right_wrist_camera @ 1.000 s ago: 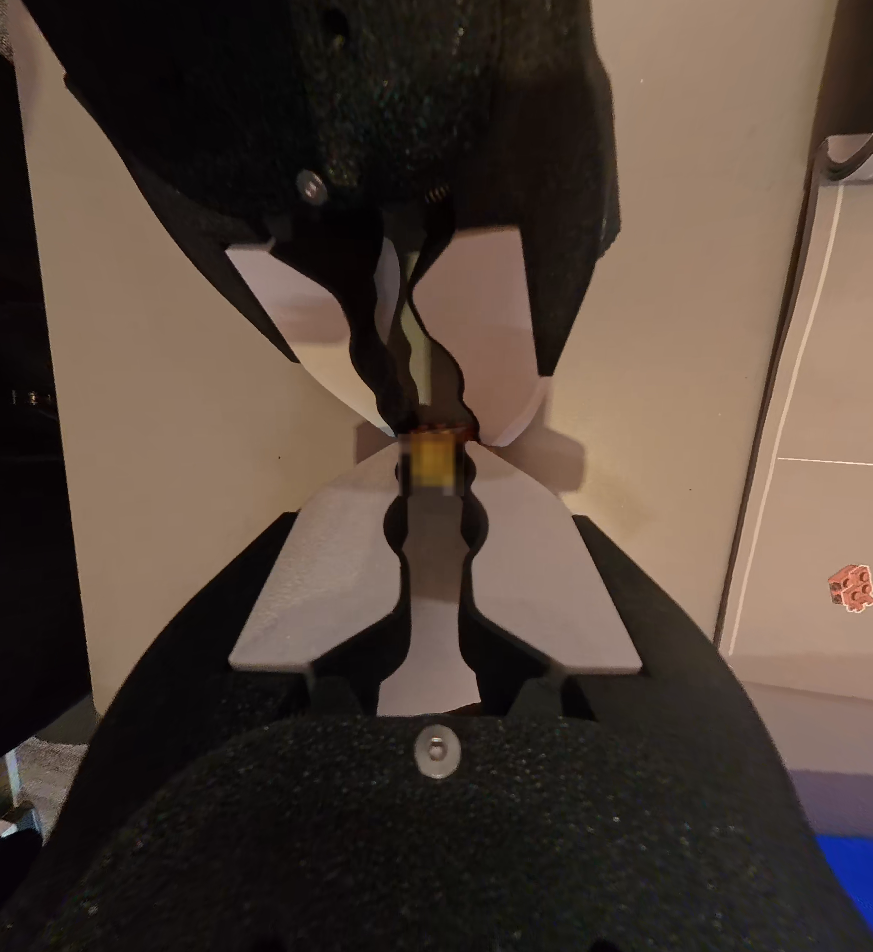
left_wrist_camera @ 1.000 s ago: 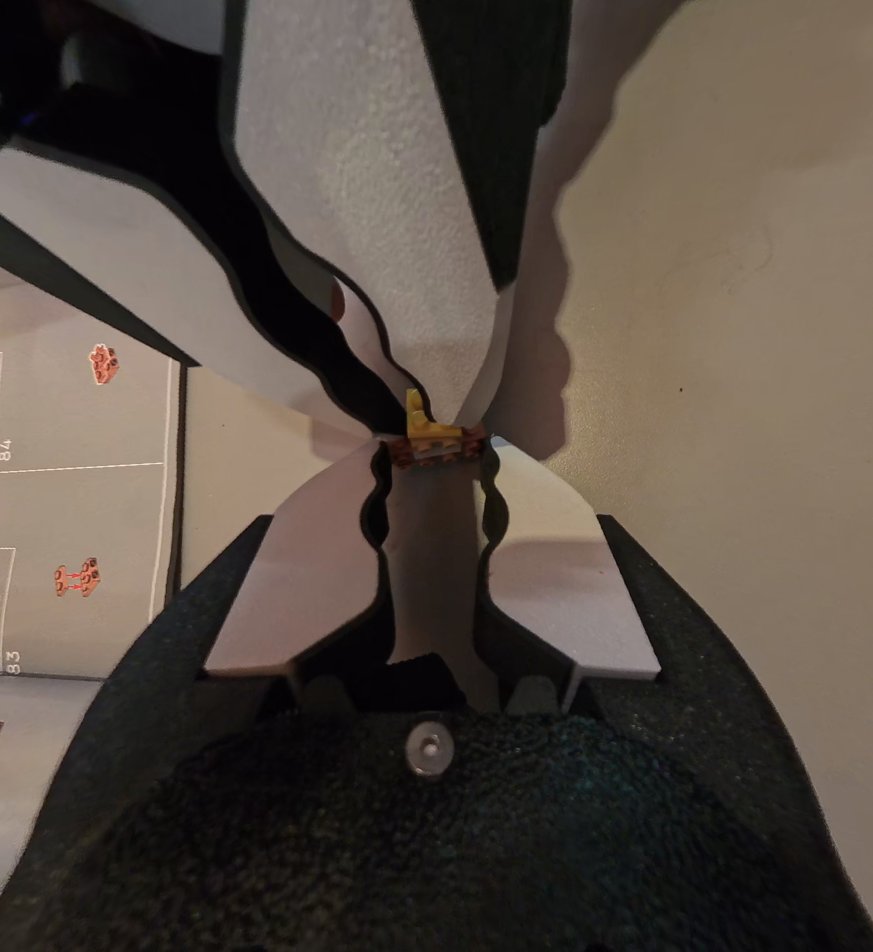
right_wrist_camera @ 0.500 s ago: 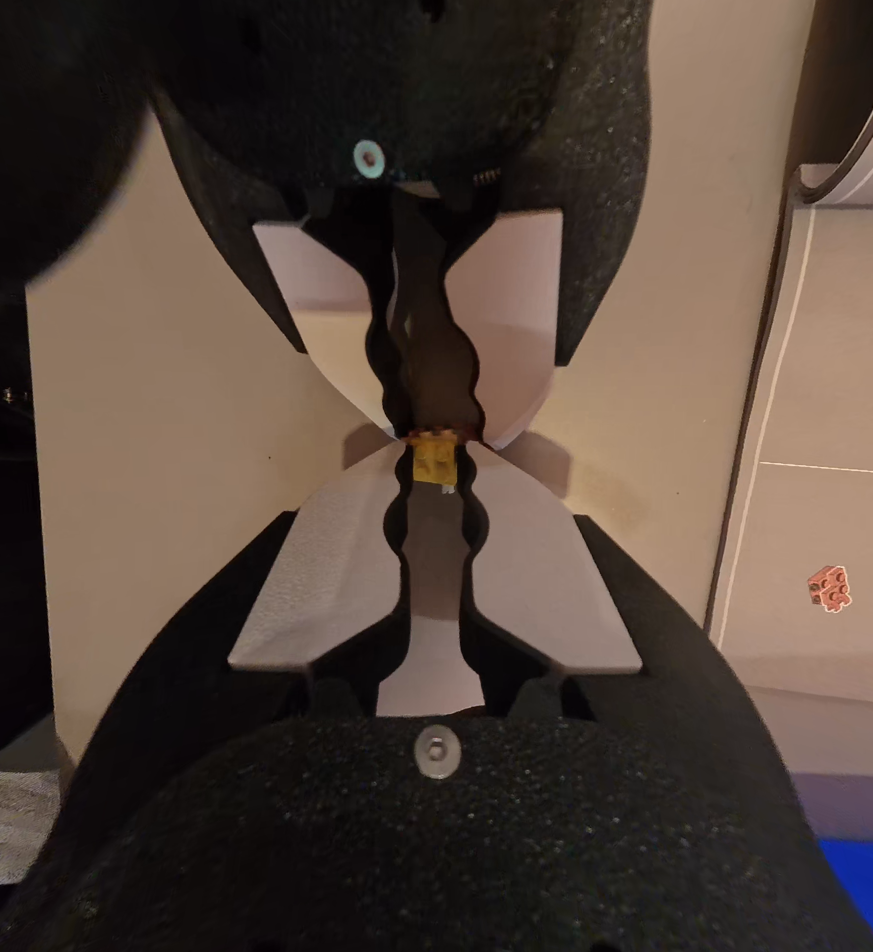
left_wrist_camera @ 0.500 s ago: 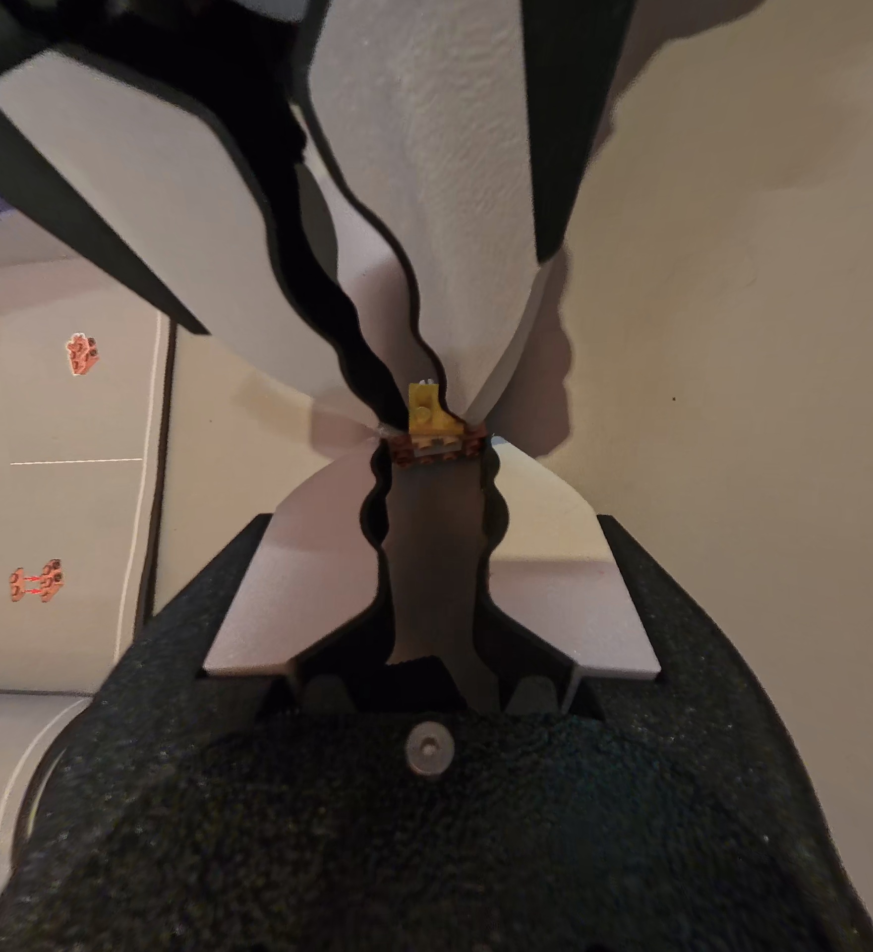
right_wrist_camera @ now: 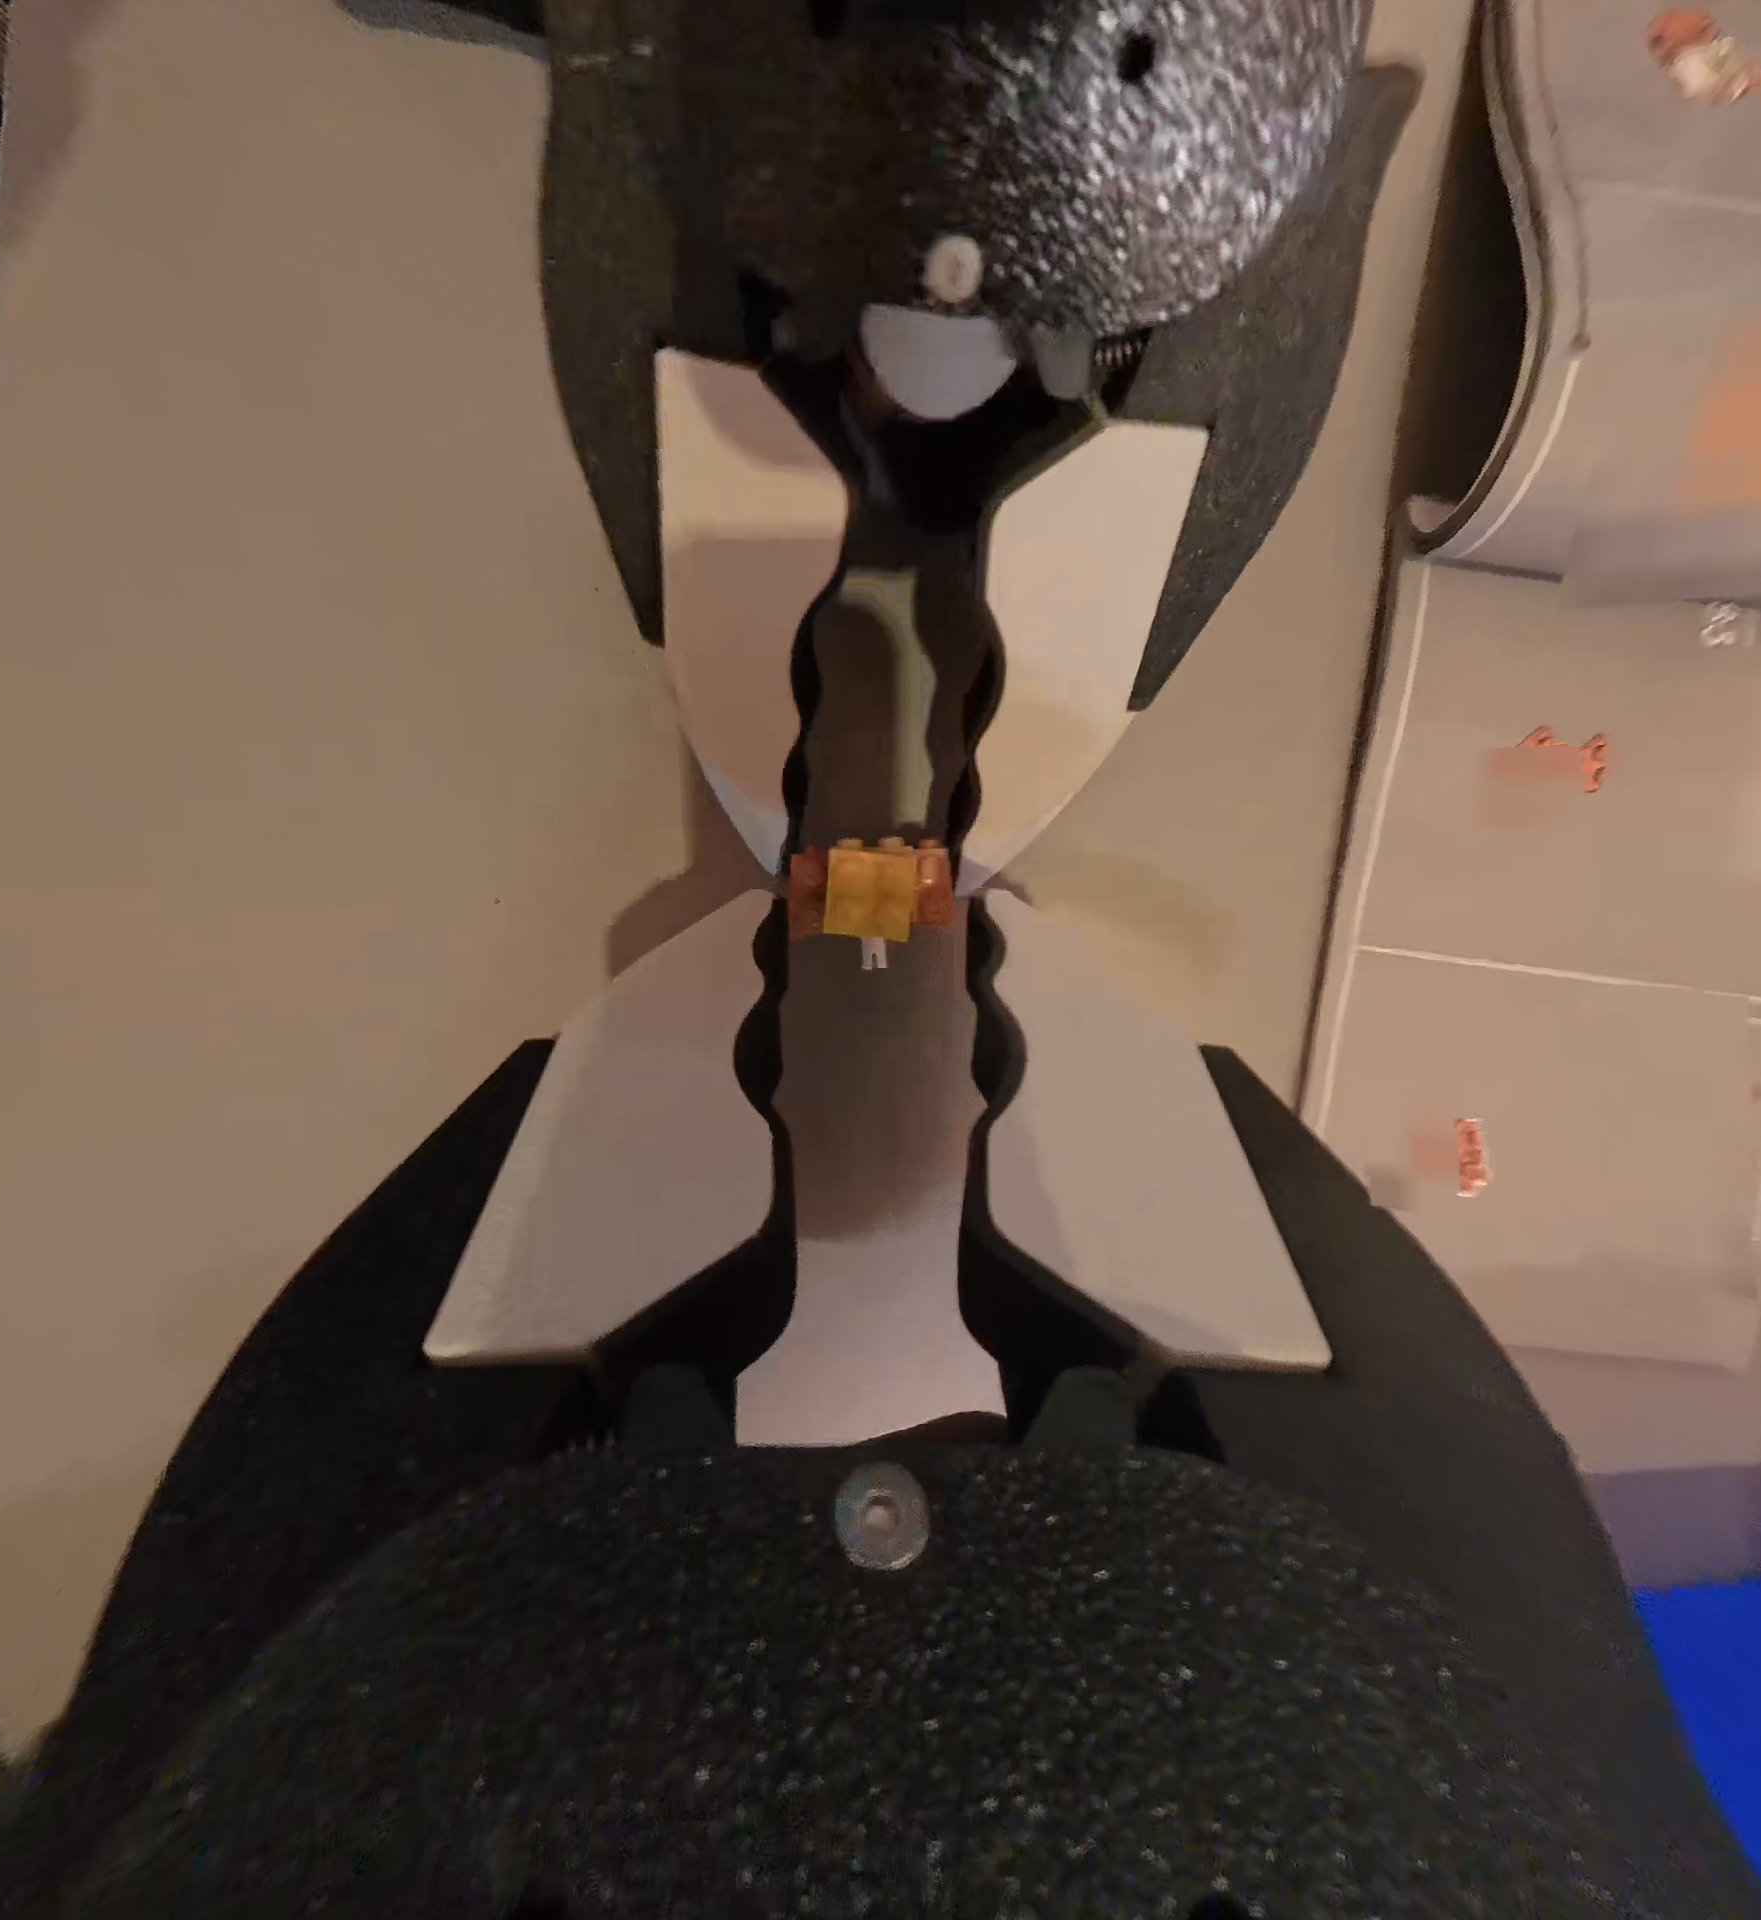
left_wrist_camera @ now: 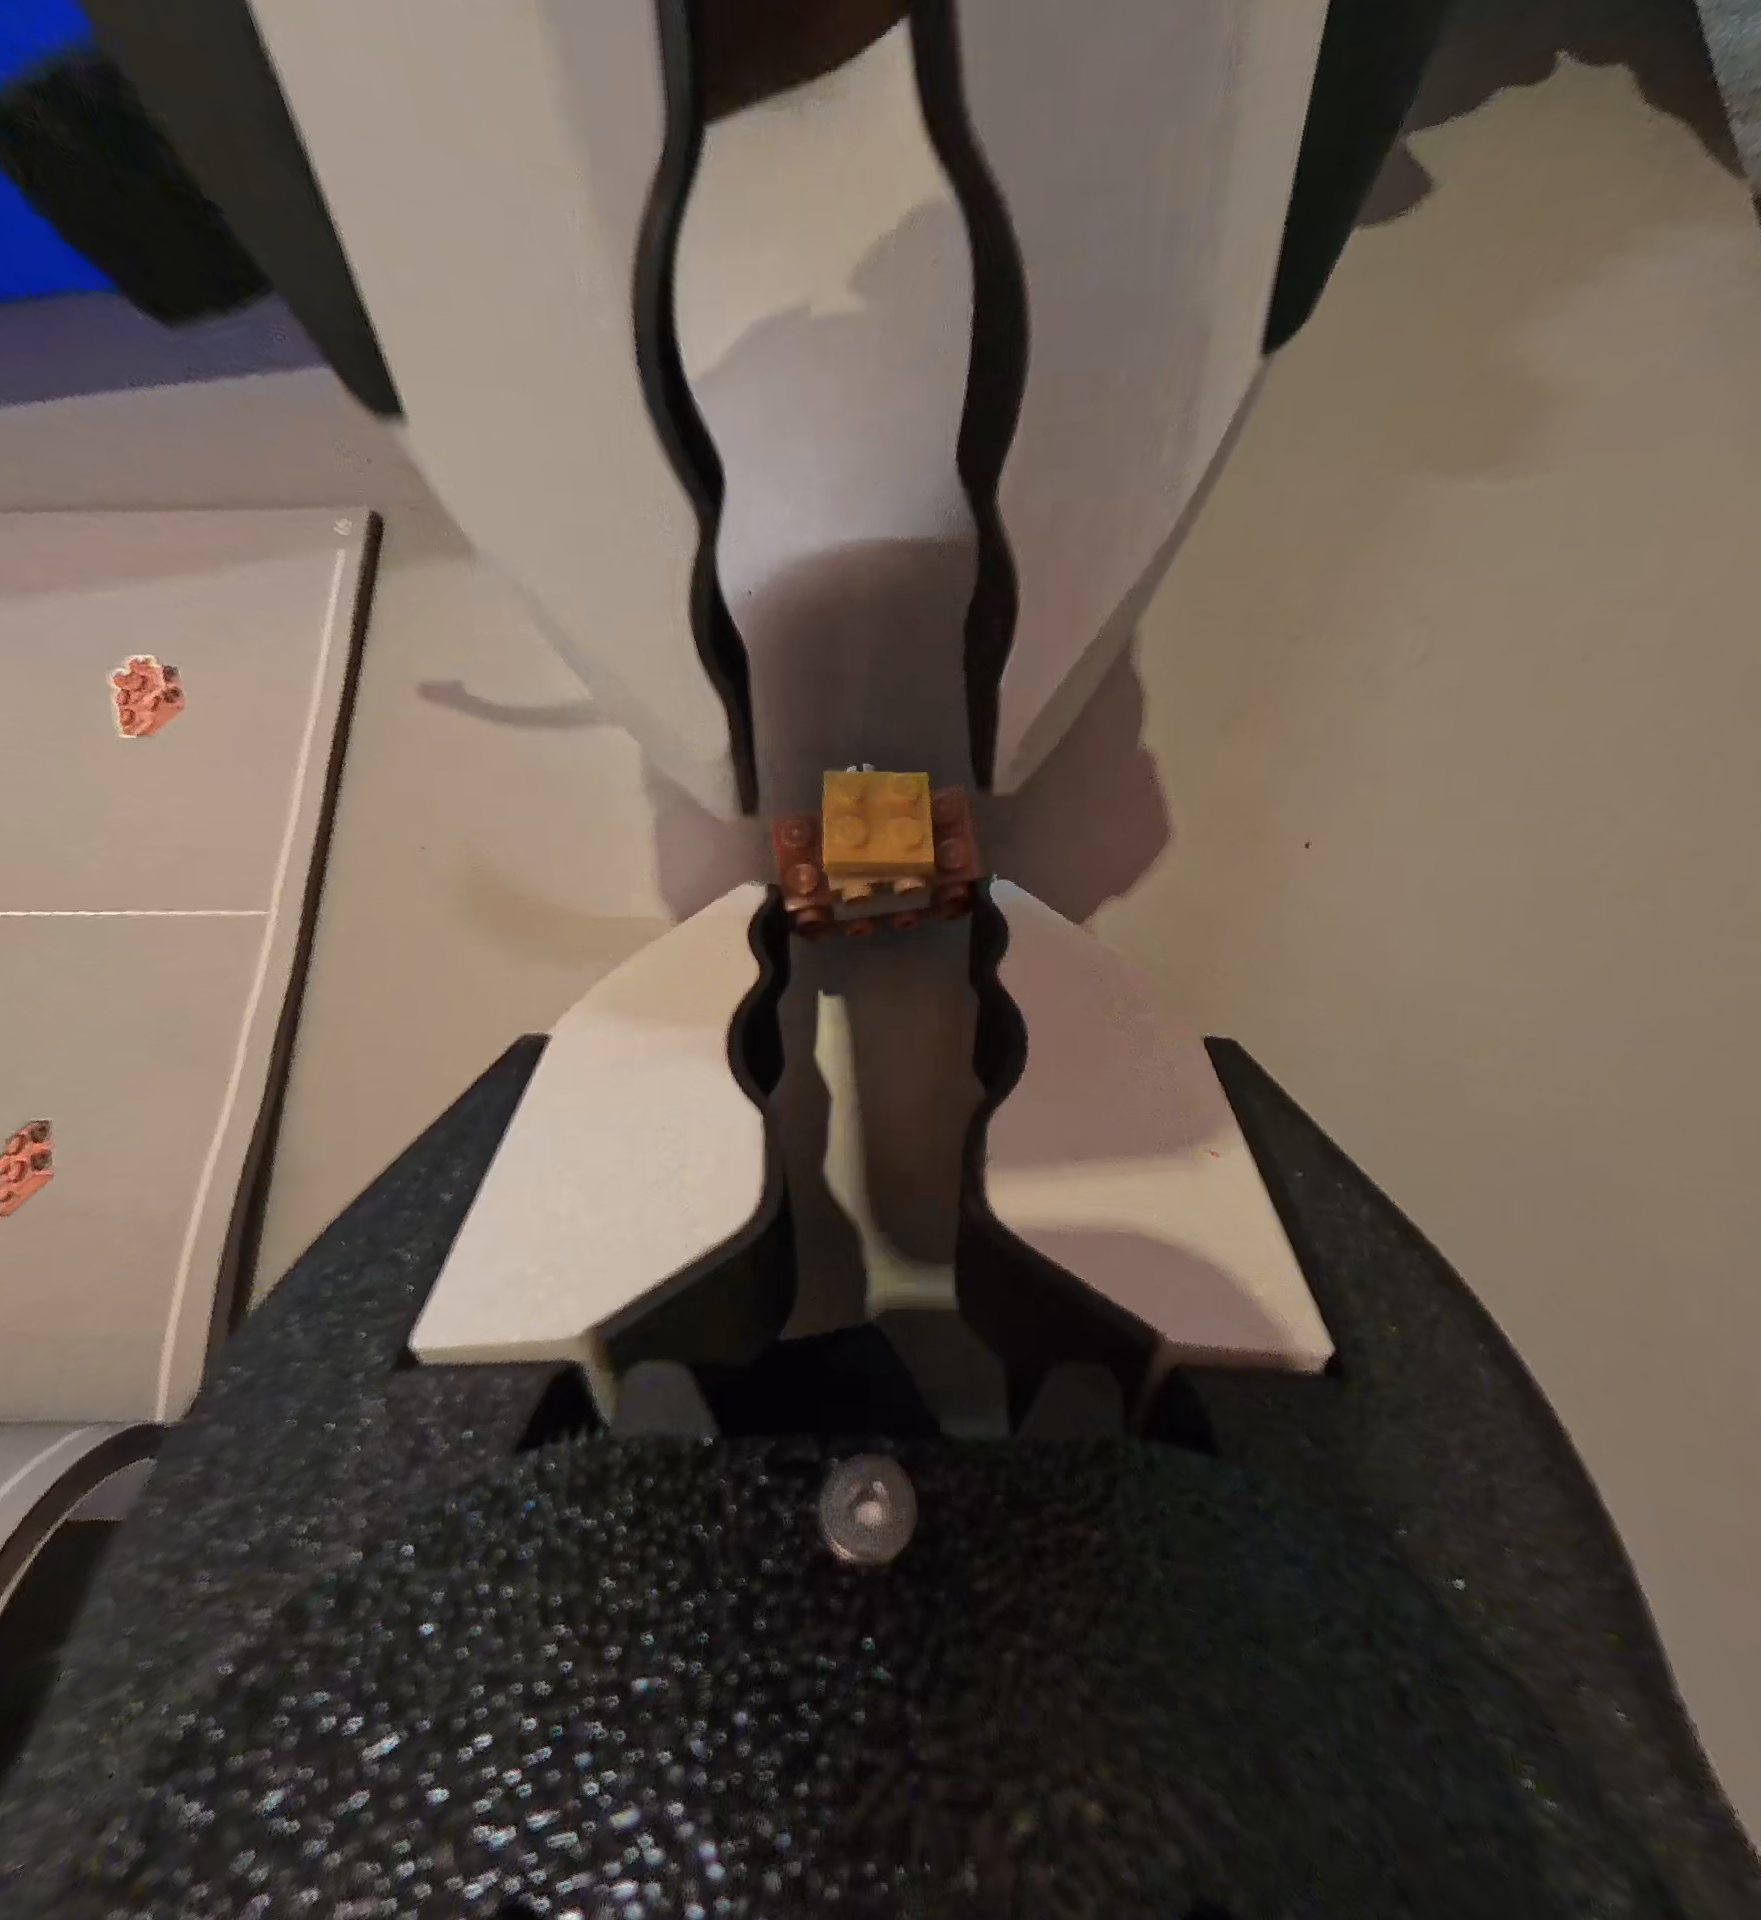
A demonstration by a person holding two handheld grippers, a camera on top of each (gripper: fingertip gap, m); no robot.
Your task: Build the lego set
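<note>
Left gripper (left_wrist_camera: pixel 876 914) clamps small brown-and-yellow studded toy-brick assembly (left_wrist_camera: pixel 874 850); right gripper (right_wrist_camera: pixel 874 914), tip to tip, released around yellow brick; printed instruction sheet (left_wrist_camera: pixel 107 935) left.

Studded plastic brick assembly (left_wrist_camera: pixel 874 854), brown base with a glossy yellow top. Gripper shells (left_wrist_camera: pixel 855 1714) of rough, grainy black plastic; smooth matt white fingers (left_wrist_camera: pixel 595 1143); a bright metal screw (left_wrist_camera: pixel 868 1509). Matt cream tabletop (left_wrist_camera: pixel 1478 727); printed paper sheet (left_wrist_camera: pixel 107 935).
</note>
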